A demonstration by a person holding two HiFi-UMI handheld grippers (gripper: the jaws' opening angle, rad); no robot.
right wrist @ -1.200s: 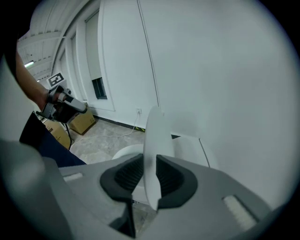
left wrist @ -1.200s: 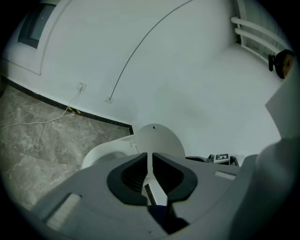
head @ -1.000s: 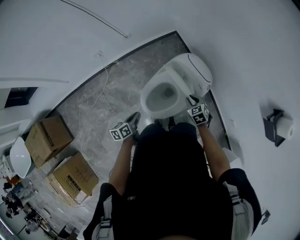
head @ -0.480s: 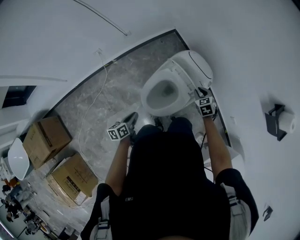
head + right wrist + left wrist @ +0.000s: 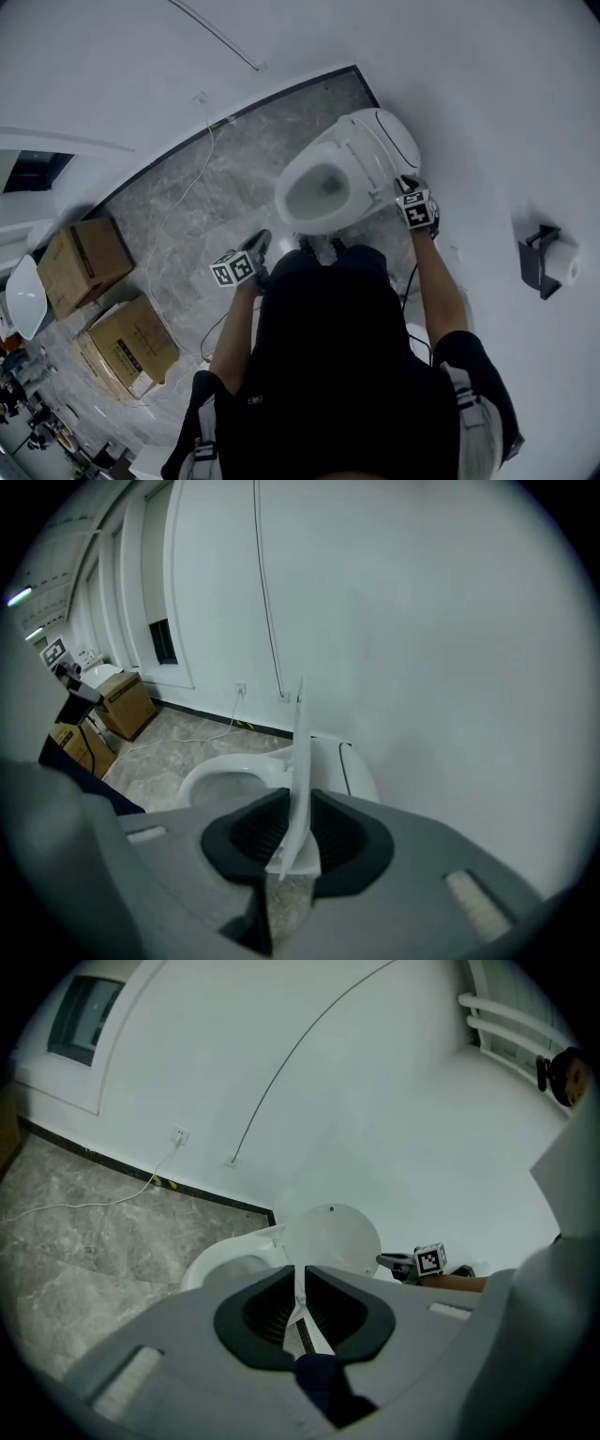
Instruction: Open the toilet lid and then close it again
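1. the white plastic toilet (image 5: 319,192) stands on the grey marble floor (image 5: 206,178) against the white wall, right in front of your legs.
2. its white oval lid (image 5: 394,141) is raised and stands up behind the bowl. the seat ring and the greyish bowl inside are uncovered.
3. from the left gripper view the lid (image 5: 331,1239) is a smooth round white disc with one small dark dot near its top rim.
4. your right gripper (image 5: 403,185) is clamped on the side edge of the lid. in the right gripper view the lid (image 5: 300,742) is edge-on, a thin white blade running up between the dark pads, which press on it.
5. the left gripper view also shows the right gripper (image 5: 386,1261) at the disc's right rim.
6. your left gripper (image 5: 261,242) is left of the bowl, over the floor and clear of the toilet. its jaws are pinched almost together, with only a thin slit and nothing between them.
7. two brown cardboard boxes (image 5: 80,262) sit at the far left of the floor, well apart from the toilet.
8. a thin white cable (image 5: 192,183) trails from the wall across the floor.
9. a black paper holder with a white roll (image 5: 548,262) hangs on the wall to your right.
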